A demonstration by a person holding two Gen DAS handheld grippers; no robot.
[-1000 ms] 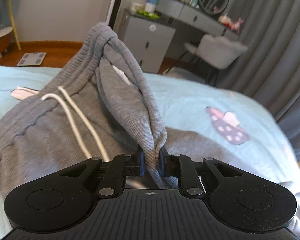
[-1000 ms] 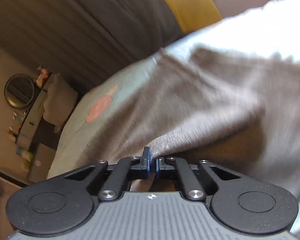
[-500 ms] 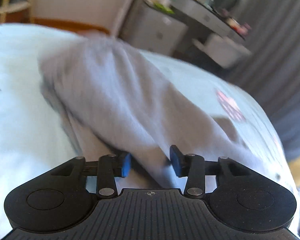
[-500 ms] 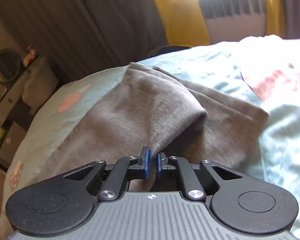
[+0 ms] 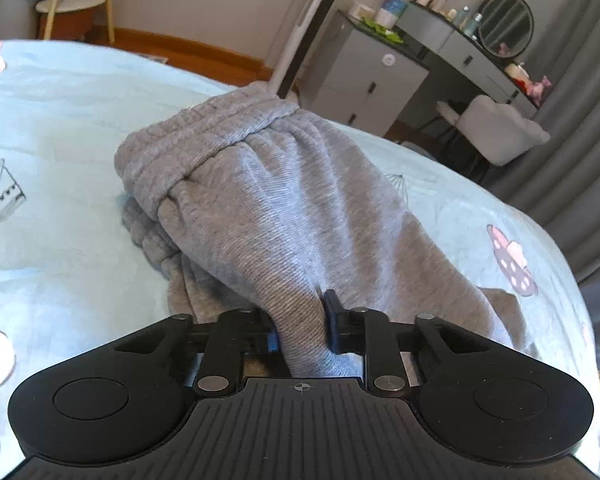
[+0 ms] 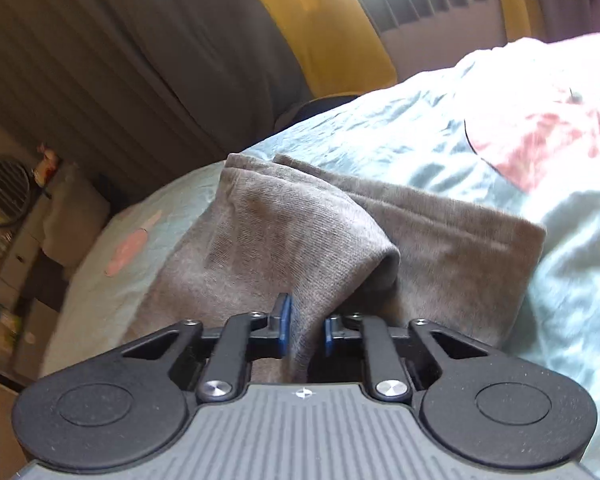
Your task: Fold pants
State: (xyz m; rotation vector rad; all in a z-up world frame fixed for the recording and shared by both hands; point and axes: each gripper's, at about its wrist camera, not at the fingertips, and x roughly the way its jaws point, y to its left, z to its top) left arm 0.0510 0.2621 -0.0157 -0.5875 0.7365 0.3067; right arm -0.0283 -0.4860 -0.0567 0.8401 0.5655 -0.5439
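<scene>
Grey sweatpants lie folded lengthwise on the light blue bed sheet, waistband at the far end. My left gripper is open, with a fold of the fabric lying loose between its parted fingers. In the right wrist view the pants' leg end lies doubled over on the sheet. My right gripper is open, and a ridge of fabric still runs between its fingers.
A grey dresser and vanity with a round mirror and a padded chair stand beyond the bed. Dark and yellow curtains hang past the bed's far edge. The sheet carries pink cartoon prints.
The lifted waistband was carried over and laid down, folding the pants in half. Both grippers went from shut on the fabric to open. The drawstrings are now hidden.
</scene>
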